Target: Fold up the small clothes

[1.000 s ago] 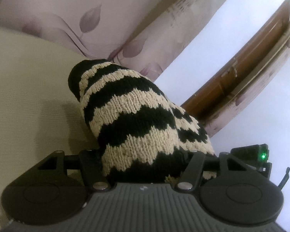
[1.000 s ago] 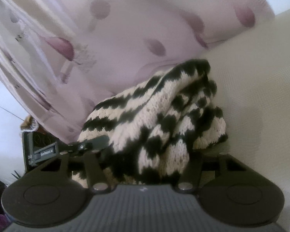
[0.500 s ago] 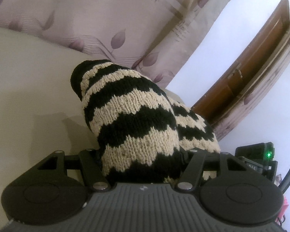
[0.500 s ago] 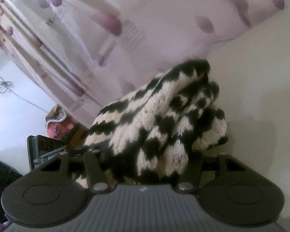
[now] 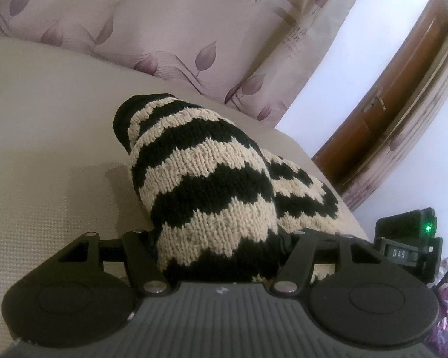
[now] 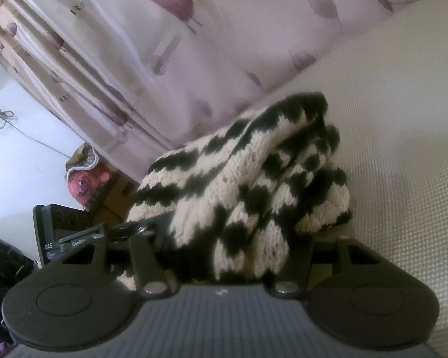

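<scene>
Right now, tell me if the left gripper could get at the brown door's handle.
Probably not. The left gripper is full of the striped knit garment, which fills the space between its fingers, and the door handle lies well beyond the beige surface, off to the side.

curtain (image 5: pixel 194 24): mauve leaf print | door (image 5: pixel 403 95): brown wood | wall (image 5: pixel 328 74): white | cushion (image 5: pixel 44 119): beige

A small knitted garment (image 5: pixel 212 197) in thick yarn, with wavy black and cream zigzag stripes. It is bunched into a rounded, doubled-over mound, one end a solid black cuff pointing away. From the right wrist view the same knit (image 6: pixel 254 191) shows crumpled folds, lying on a pale beige textured surface (image 5: pixel 44 149).
</scene>
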### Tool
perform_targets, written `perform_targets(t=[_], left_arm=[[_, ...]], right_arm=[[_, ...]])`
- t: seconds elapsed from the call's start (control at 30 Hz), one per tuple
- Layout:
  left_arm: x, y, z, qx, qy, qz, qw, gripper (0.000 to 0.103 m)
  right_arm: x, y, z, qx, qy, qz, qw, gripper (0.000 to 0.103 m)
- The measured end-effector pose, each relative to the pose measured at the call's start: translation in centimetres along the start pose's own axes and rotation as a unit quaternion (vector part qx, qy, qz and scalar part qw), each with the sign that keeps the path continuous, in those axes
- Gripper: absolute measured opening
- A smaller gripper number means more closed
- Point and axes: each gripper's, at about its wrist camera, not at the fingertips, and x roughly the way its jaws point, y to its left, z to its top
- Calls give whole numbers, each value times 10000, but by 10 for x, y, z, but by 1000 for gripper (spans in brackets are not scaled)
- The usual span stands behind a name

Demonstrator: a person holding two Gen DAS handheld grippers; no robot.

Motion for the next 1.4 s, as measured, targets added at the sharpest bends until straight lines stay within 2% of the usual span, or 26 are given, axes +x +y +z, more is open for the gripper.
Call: perform_targets(t=[0.23,0.4,0.47,0.6,0.67,0.73,0.8,0.93,1.0,1.07,1.17,1.3,1.4], left_arm=[[7,12,-9,96,39,85,9999,66],[11,15,-17,109,-45,189,9998,72],[12,17,-20,67,-86,251,9996,77],[13,13,-26,131,-256,455,9986,85],[13,7,-30,306,-364,676,9966,93],[12,2,-32,390,-447,823,9948,96],[11,-2,-32,487,-523,1016,9923,101],[3,-19,-34,753,-754,1461,9835,103],[-3,-29,-37,924,-895,1765,9759,103],[-8,-40,-39,1136,-1028,2037,9670,103],[-15,-55,-42,1376,-1187,2369,9544,103],[-22,-73,-46,1592,-1447,2797,9357,103],[-29,-87,-51,1603,-1807,3116,9190,103]], right_arm=[[9,-7,-6,84,67,-104,9999,58],[11,-11,-8,45,102,-244,9996,58],[13,-11,-9,-72,130,-415,9990,60],[14,-6,-12,-406,138,-790,9960,70],[14,-6,-13,-489,149,-899,9946,72],[14,-5,-14,-641,156,-1057,9922,78],[13,-6,-15,-651,142,-1063,9921,79],[11,-4,-16,-668,106,-1121,9914,80],[5,1,-18,-716,-38,-1166,9906,80],[-4,13,-22,-954,-242,-1307,9865,81],[-23,36,-34,-1493,-668,-1617,9732,83],[-49,56,-51,-1699,-1219,-1665,9636,94],[-62,66,-65,-1777,-1422,-1697,9589,94]])
